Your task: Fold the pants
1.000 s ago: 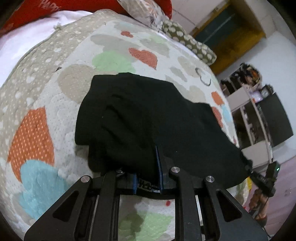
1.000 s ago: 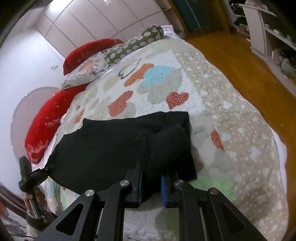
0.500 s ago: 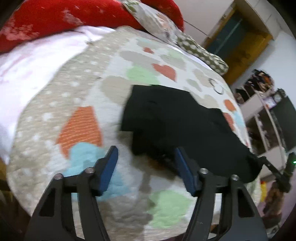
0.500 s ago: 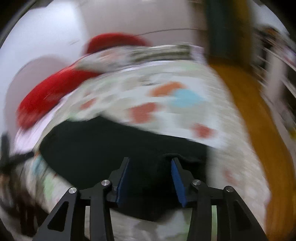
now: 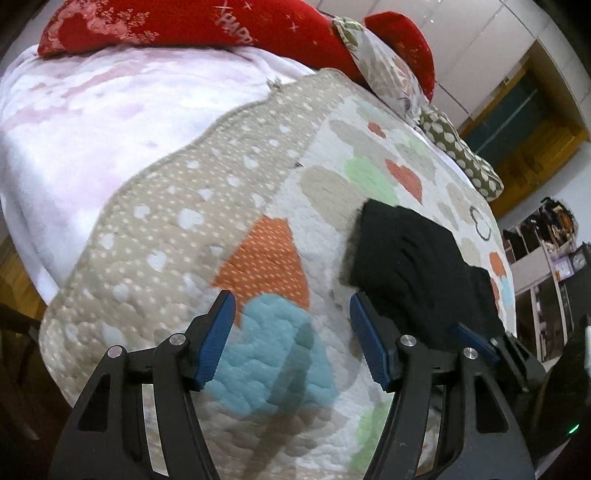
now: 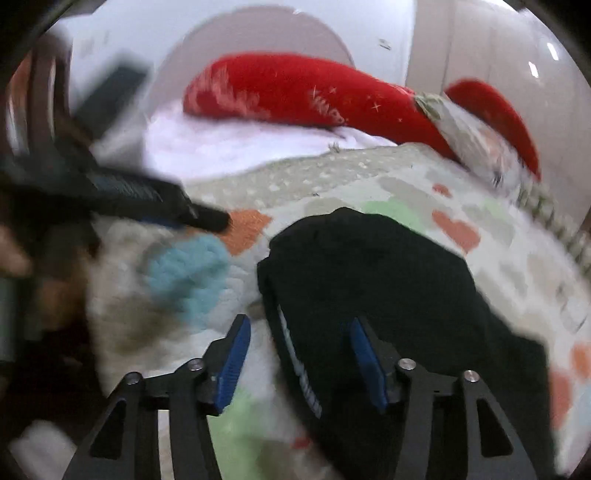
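Note:
The black pants (image 5: 417, 266) lie folded in a compact pile on the heart-patterned quilt (image 5: 229, 206). My left gripper (image 5: 291, 325) is open and empty, over the quilt just left of the pile. In the blurred right wrist view the pants (image 6: 369, 280) lie under and ahead of my right gripper (image 6: 299, 350), which is open with its right finger over the cloth. The left gripper's fingers (image 6: 147, 195) show at that view's left. The right gripper's fingers (image 5: 476, 339) show at the left wrist view's right edge.
Red pillows (image 5: 207, 26) and a floral pillow (image 5: 384, 70) lie at the head of the bed. A pink-white blanket (image 5: 92, 122) lies under the quilt's left side. Shelves (image 5: 543, 266) and a wooden floor stand beyond the bed's right side.
Both grippers have let go of the pants and opened. Both have pulled back and swung left, and the pants now rest on the quilt.

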`<state>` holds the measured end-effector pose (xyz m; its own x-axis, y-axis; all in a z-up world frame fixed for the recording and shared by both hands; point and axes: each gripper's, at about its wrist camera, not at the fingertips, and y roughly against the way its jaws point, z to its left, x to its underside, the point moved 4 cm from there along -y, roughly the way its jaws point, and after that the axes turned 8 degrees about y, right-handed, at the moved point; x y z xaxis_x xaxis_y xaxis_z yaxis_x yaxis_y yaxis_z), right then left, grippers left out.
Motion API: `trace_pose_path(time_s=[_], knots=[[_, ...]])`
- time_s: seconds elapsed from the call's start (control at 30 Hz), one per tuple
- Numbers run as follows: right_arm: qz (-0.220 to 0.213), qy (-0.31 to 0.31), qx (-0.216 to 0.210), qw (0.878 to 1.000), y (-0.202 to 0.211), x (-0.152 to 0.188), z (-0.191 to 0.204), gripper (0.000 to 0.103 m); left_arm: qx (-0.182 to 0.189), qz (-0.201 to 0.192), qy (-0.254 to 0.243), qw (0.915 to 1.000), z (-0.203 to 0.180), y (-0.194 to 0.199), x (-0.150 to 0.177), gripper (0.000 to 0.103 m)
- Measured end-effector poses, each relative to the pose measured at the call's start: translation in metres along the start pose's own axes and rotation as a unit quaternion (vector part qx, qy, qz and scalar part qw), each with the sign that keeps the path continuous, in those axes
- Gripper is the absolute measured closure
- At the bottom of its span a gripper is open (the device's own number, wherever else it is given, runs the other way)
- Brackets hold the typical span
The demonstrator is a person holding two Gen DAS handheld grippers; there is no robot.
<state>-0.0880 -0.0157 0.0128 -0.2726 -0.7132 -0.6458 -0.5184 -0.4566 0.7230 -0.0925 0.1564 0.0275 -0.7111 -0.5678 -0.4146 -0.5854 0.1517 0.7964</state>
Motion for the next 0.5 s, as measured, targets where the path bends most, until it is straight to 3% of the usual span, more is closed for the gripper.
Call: trace_pose_path(time_s=[0.07,0.1,0.13,0.17,0.23,0.3,0.33,0.37,0.4,0.43,0.5], knots=[[0.016,0.03,0.038,0.999,-0.021,-0.004,0.001,0.048,0.003,-0.004,0.008,1.0,0.004,0.001,-0.004,0.039],[0.021,0.033,0.038,0.999,-0.028,-0.004,-0.001,0.048,0.008,-0.006,0.014,0.9999,0.006,0.001,-0.006,0.039],[0.022,0.026,0.028,0.999,-0.032,-0.004,-0.007,0.05,0.013,-0.007,0.017,0.9997,0.008,0.002,-0.008,0.039],[0.017,0.01,0.017,1.0,-0.031,-0.007,-0.013,0.06,0.018,-0.009,0.02,0.9996,0.009,0.003,-0.009,0.039],[-0.019,-0.091,-0.043,0.995,-0.016,-0.009,-0.045,0.071,0.022,-0.014,0.022,0.9994,0.01,0.005,-0.012,0.039],[-0.057,-0.197,-0.089,0.975,-0.007,-0.007,-0.078,0.076,0.028,-0.019,0.021,0.9992,0.01,0.007,-0.015,0.039],[-0.077,-0.258,-0.109,0.957,-0.004,0.0,-0.095,0.076,0.03,-0.02,0.02,0.9991,0.01,0.008,-0.015,0.039],[-0.087,-0.304,-0.126,0.94,-0.004,0.006,-0.105,0.076,0.033,-0.022,0.019,0.999,0.01,0.01,-0.016,0.039],[-0.087,-0.323,-0.145,0.931,-0.008,0.009,-0.105,0.076,0.036,-0.025,0.019,0.9989,0.009,0.012,-0.017,0.039],[-0.073,-0.312,-0.163,0.933,-0.015,0.004,-0.093,0.076,0.038,-0.029,0.018,0.9987,0.009,0.013,-0.018,0.039],[-0.02,-0.209,-0.136,0.968,-0.03,-0.009,-0.046,0.069,0.038,-0.038,0.014,0.9984,0.005,0.017,-0.021,0.039]])
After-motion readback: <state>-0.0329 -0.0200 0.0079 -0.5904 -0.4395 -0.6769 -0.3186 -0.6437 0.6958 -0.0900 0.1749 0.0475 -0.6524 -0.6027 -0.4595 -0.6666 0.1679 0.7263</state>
